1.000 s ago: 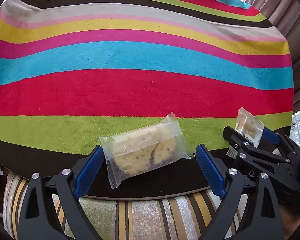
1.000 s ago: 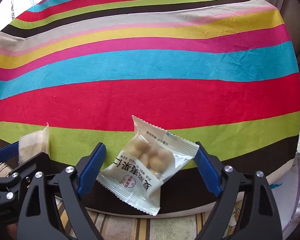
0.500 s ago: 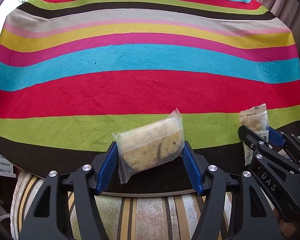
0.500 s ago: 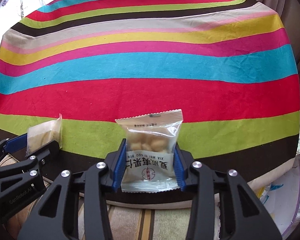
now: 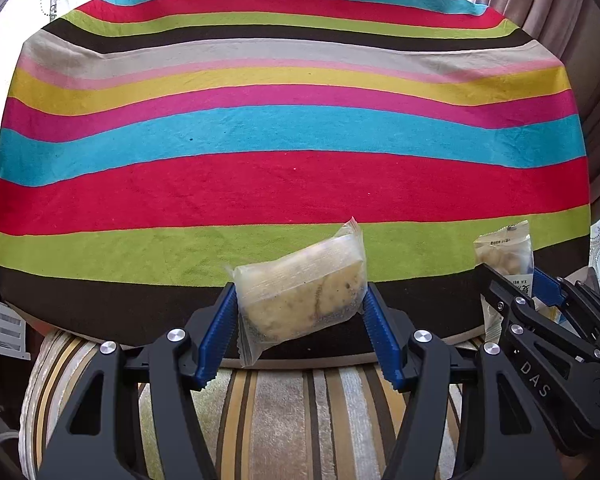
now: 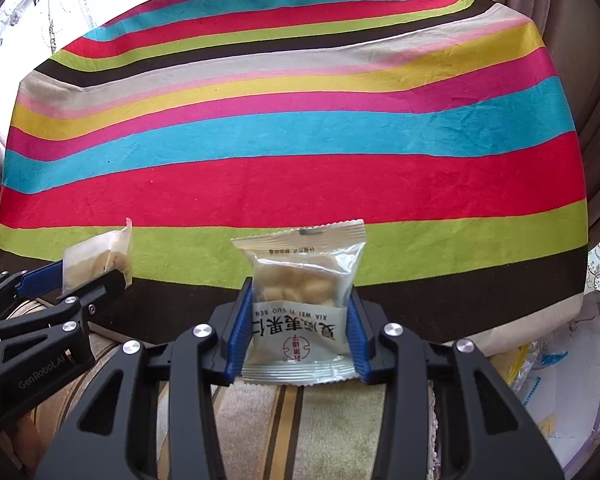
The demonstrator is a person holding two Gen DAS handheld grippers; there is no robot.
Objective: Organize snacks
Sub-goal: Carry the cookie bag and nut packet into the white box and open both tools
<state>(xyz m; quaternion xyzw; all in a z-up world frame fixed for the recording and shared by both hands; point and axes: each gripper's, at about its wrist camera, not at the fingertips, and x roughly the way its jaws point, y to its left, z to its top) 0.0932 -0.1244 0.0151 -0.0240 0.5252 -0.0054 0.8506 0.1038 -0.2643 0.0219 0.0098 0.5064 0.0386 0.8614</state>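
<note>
A tabletop under a cloth of red, blue, pink, yellow, green and dark brown stripes fills both views, with curtains at the right edge and a striped cushioned seat below its near edge. The left hand-held gripper is clamped on a clear cookie packet, held tilted above the near edge. The right hand-held gripper is closed on a white-and-clear nut packet, held upright, close beside the other. Its upside-down label reads "XIA WEI YI GUO REN" over Chinese characters; the gripper bodies read "DAS" and "GenRobot.AI".
</note>
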